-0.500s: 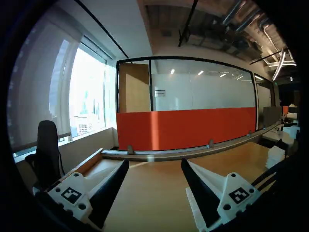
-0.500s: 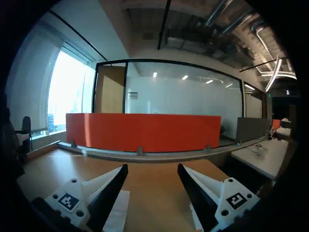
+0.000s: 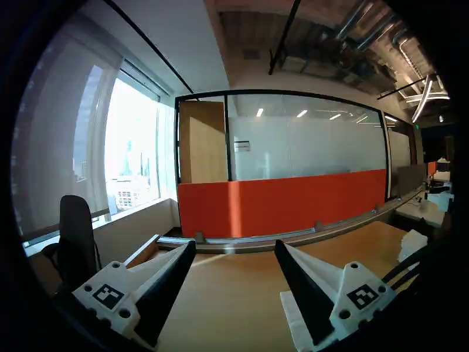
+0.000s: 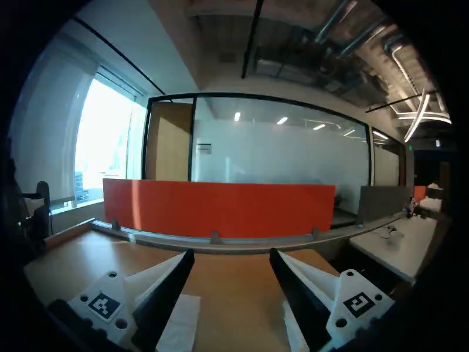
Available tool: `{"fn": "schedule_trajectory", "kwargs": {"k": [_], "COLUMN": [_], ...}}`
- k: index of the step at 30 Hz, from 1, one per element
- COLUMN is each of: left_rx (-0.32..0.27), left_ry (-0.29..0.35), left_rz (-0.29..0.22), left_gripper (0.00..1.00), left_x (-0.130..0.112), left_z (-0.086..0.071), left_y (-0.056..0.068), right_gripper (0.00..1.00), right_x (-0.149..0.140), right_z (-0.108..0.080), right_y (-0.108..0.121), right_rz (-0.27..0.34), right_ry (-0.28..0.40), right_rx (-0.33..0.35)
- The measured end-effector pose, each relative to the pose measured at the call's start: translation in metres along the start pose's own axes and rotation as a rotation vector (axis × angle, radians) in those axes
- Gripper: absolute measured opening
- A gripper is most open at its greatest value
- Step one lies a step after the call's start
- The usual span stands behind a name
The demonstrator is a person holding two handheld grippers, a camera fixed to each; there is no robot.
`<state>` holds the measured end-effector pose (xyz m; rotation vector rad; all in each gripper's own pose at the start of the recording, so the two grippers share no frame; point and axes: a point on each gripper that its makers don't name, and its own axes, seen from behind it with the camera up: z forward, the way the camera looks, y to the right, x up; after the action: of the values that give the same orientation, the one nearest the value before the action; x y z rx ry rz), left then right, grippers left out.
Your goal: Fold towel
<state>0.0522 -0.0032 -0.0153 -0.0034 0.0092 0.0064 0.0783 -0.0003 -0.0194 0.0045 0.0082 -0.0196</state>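
**Towel at the near edge, both grippers spread over the wood**

The white towel [image 4: 183, 317] lies flat on the worktop [image 4: 234, 293] at its near edge. In the right gripper view it shows under both fingers of the right gripper [image 4: 230, 252], with brown wood in the gap between the two white patches. In the left gripper view a strip of the towel [image 3: 289, 308] peeks out under one finger of the left gripper [image 3: 234, 243].

Ahead of the towel the worktop [image 3: 234, 299] runs open to its far edge, where a grey rail [image 3: 258, 242] and an orange divider panel [image 3: 281, 199] close it off. A small white pile [image 3: 413, 242] sits near the right edge, too small to identify.

Both grippers are held low and nearly level, pointing towards the far edge with their fingers spread wide, pinching nothing.

The surface is smooth, light-brown wood. Beyond the divider stands a glass wall [image 3: 305, 141]. A bright window [image 3: 132, 158] and a dark office chair [image 3: 76, 234] are off the left edge, and pale desks [image 4: 398, 240] stand to the right.
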Motion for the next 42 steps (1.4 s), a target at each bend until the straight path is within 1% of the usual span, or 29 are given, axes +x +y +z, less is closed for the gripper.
{"fn": "schedule_trajectory", "kwargs": {"k": [2, 5, 11, 14, 19, 23, 26, 29, 34, 38, 42], "left_rx": [-0.001, -0.013, -0.056, -0.089, -0.167, -0.257, -0.311, -0.337, -0.351, -0.37, -0.393], "left_ry": [-0.001, -0.009, -0.031, -0.051, -0.095, -0.124, -0.141, -0.156, -0.178, -0.203, -0.227], "left_rz": [-0.003, -0.003, 0.023, 0.035, 0.042, 0.031, 0.014, 0.014, 0.033, 0.053, 0.071], "left_gripper": [1.0, 1.0, 1.0, 1.0, 1.0, 1.0, 1.0, 1.0, 1.0, 1.0, 1.0], "left_x": [0.001, 0.0, -0.005, -0.01, -0.02, -0.025, -0.028, -0.032, -0.041, -0.052, -0.067], "left_z": [-0.001, -0.001, -0.002, -0.003, -0.006, -0.011, -0.015, -0.016, -0.016, -0.017, -0.017], "left_y": [0.0, 0.004, 0.016, 0.023, 0.037, 0.054, 0.064, 0.067, 0.067, 0.07, 0.075], "right_gripper": [1.0, 1.0, 1.0, 0.99, 1.0, 1.0, 1.0, 1.0, 1.0, 1.0, 1.0], "right_x": [0.001, -0.002, -0.009, -0.011, -0.022, -0.035, -0.042, -0.045, -0.053, -0.061, -0.074], "right_z": [0.0, -0.001, 0.0, 0.0, -0.001, -0.005, -0.009, -0.009, -0.009, -0.008, -0.007], "right_y": [0.0, 0.0, 0.0, -0.005, -0.021, -0.043, -0.058, -0.065, -0.072, -0.076, -0.081], "right_rz": [0.0, -0.005, -0.041, -0.065, -0.106, -0.14, -0.149, -0.157, -0.186, -0.211, -0.227], "right_ry": [0.001, -0.007, -0.034, -0.044, -0.09, -0.145, -0.181, -0.2, -0.228, -0.252, -0.277], "right_rx": [0.0, -0.001, 0.015, 0.048, 0.132, 0.233, 0.303, 0.34, 0.377, 0.402, 0.429]}}
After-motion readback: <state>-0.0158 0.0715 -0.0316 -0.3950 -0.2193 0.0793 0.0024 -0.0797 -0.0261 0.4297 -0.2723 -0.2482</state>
